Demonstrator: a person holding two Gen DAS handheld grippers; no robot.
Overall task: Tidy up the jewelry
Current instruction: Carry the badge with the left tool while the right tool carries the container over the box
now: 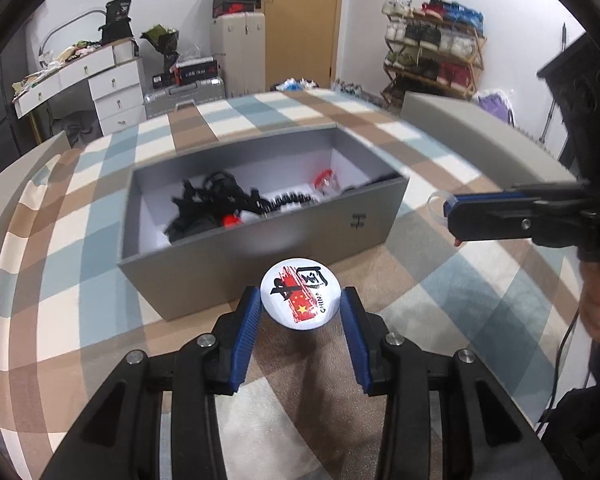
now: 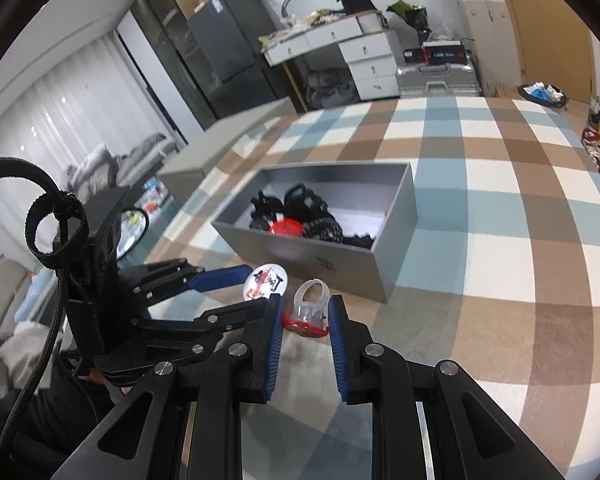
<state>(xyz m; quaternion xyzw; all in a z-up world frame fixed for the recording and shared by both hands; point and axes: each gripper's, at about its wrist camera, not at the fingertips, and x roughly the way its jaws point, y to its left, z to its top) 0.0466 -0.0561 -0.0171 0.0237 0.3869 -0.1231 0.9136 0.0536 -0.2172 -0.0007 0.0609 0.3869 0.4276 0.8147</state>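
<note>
My left gripper [image 1: 301, 302] is shut on a round white China badge [image 1: 300, 296], held just in front of the grey box [image 1: 260, 248]. The box holds black straps and bracelets [image 1: 212, 204] and a red item [image 1: 323, 178]. My right gripper [image 2: 303, 312] is shut on a clear plastic ring with a red base [image 2: 309, 312], near the box's front corner [image 2: 332, 268]. In the left wrist view the right gripper [image 1: 448, 216] comes in from the right with the clear ring [image 1: 437, 202] at its tip. The badge also shows in the right wrist view [image 2: 265, 281].
The box stands on a checked blue, brown and white cloth [image 1: 100, 216] over a table. A grey lid [image 2: 224, 148] lies at the table's far left edge. Drawers, suitcases and a shoe rack [image 1: 432, 48] stand behind.
</note>
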